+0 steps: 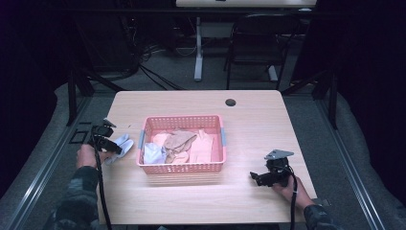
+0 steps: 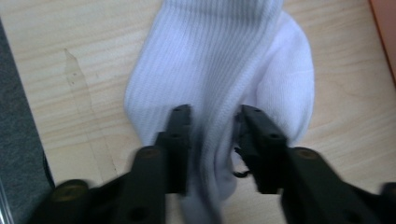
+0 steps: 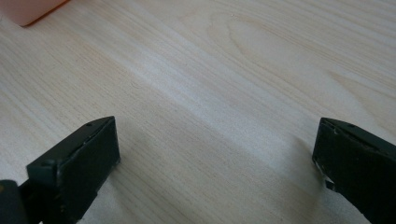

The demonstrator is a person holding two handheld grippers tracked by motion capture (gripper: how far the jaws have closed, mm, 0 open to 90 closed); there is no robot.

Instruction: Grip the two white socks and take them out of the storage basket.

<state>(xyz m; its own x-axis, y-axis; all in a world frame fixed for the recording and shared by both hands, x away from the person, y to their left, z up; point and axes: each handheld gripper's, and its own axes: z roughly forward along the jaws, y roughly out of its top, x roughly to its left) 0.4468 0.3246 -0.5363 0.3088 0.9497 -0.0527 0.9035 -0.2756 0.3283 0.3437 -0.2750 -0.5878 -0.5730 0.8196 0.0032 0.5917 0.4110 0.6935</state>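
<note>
Sock work at a pale wood table (image 1: 249, 201), largest item first. Pink basket (image 1: 182, 168) sits mid-table, holding a loose heap of tan, peach and pale blue cloth pieces. White sock (image 2: 219, 70) lies flat on the table just left of the basket, close to the table's left edge. Left gripper (image 2: 212, 135) is down over it; jaws stand part open with a ridge of the ribbed knit rising between them, and the pads do not appear to press, so I read it as loose rather than gripped. Right gripper (image 3: 215, 154) rests well apart at the table's near right, jaws spread wide over bare wood, nothing between them. Handling, by judgement: sock looks light, soft and limp, with no stiffness, so it will drape and fold wherever it is lifted; ribbed knit should give the pads good friction, little risk of slipping, none of breakage. Best hold is a pinch on a bunched fold, such as the doubled ridge now between the jaws, not a single flat layer pressed against wood.
</note>
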